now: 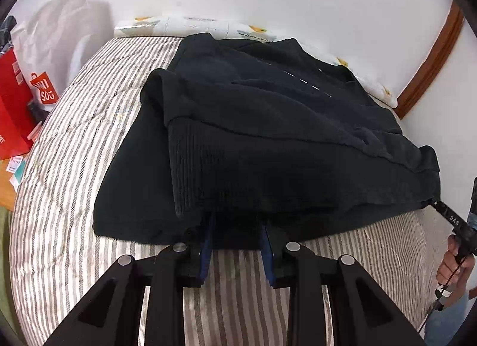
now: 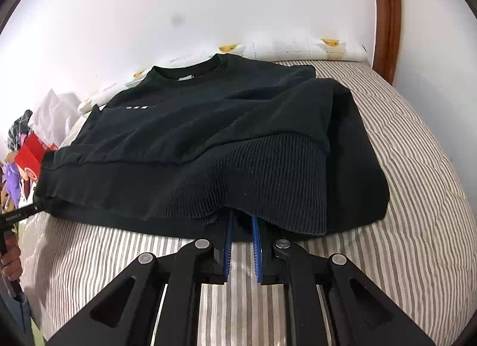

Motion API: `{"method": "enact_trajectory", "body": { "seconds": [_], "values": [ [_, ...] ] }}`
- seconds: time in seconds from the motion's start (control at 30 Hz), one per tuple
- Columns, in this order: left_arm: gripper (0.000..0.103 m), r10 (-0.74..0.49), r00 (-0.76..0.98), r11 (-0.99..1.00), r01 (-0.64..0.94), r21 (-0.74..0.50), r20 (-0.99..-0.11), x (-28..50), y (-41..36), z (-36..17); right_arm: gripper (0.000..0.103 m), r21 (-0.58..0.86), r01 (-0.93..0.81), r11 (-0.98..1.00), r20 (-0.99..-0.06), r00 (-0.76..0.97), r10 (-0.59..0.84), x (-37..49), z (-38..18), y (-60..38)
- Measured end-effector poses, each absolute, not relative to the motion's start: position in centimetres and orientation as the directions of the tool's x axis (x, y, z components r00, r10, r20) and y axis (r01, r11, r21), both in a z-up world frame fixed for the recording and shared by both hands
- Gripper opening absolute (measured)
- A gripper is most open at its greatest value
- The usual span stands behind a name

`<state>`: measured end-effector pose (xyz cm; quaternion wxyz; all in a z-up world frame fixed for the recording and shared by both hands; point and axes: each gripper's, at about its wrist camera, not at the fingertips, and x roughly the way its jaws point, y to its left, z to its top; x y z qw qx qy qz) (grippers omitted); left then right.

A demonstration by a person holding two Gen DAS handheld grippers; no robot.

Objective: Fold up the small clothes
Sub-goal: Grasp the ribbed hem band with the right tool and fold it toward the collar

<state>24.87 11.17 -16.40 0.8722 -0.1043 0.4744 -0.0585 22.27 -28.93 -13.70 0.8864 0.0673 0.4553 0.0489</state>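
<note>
Black sweatshirt lies flat on the striped bed, neck hole toward the wall-side pillow, ribbed hem toward both cameras. Both sleeves look folded in over the body; a ribbed cuff sits on top at the hem end. Left tool is at the sweatshirt's near hem, blue pads narrowly apart with their tips under the dark fabric edge; hem cloth sits between them, looks pinched, tips hidden so not fully sure. Right tool is at the same hem, by the cuff, blue pads almost together, closed on the hem fabric that drapes over their tips. In the left wrist view the right tool shows at the sweatshirt's far hem corner, a hand gripping its handle. In the right wrist view the left tool shows at the opposite hem corner. Beside the bed, away from the sweatshirt: a red shopping bag and a white plastic bag with an orange logo; contents of either cannot be made out. Wooden door frame stands past the pillow end.
</note>
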Motion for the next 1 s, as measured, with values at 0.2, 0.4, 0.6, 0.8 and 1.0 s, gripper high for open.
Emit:
{"method": "enact_trajectory", "body": {
  "seconds": [0.2, 0.4, 0.6, 0.8, 1.0],
  "values": [
    [0.026, -0.235, 0.565, 0.961, 0.016, -0.274, -0.791, 26.0, 11.9, -15.0, 0.012, 0.187, -0.029, 0.982, -0.759, 0.631, 0.163, 24.2, -11.8, -29.0],
    [0.026, -0.245, 0.584, 0.955, 0.009, -0.295, -0.774, 27.4, 12.4, -14.2, 0.011, 0.179, -0.035, 0.983, -0.78, 0.604, 0.164, 27.9, -12.4, -28.9],
    [0.026, -0.208, 0.62, 0.965, 0.005, -0.262, -0.757, 29.1, 12.5, -12.6, 0.011, 0.223, -0.045, 0.974, -0.742, 0.64, 0.2, 29.7, -11.3, -29.2],
    [0.026, -0.201, 0.631, 0.964, -0.009, -0.266, -0.75, 32.0, 12.2, -12.7, 0.008, 0.243, -0.033, 0.97, -0.725, 0.658, 0.204, 32.8, -11.1, -29.1],
    [0.026, -0.185, 0.65, 0.961, -0.037, -0.273, -0.737, 35.6, 12.1, -11.8, 0.008, 0.247, -0.002, 0.969, -0.73, 0.657, 0.188, 36.7, -11.6, -28.8]
  ]
}}
